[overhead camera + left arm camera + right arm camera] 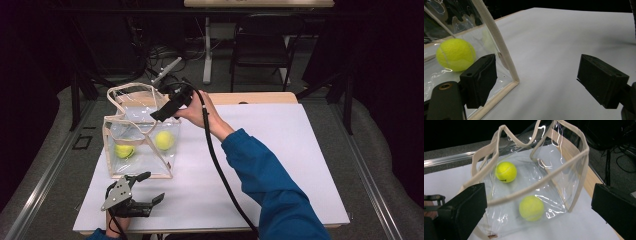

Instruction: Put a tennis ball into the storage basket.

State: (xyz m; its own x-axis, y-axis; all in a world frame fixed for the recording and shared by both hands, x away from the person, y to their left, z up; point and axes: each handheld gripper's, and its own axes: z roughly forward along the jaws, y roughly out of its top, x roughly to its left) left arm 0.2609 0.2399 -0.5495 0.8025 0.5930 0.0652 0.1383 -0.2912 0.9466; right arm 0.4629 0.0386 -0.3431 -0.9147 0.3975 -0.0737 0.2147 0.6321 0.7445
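A clear plastic tote bag (142, 176) with beige trim stands at the left of the white table (280, 135). Two yellow tennis balls (124, 150) (164, 140) lie inside it. My right gripper (159, 112) hovers over the bag's far right top edge, open and holding nothing. In the right gripper view its jaws (538, 192) frame the bag's rim (554, 173) and both balls (506, 171) (531, 208) below. My left gripper (151, 187) rests low by the bag's near corner, open and empty. The left gripper view (536, 67) shows the corner trim (499, 47) and one ball (456, 54) behind the clear wall.
The right gripper's black cable (220, 170) trails across the table toward the front edge beside a blue sleeve (270, 185). A folding chair (262, 45) and loose cables sit on the floor beyond the table. White surface stretches to the right of the bag.
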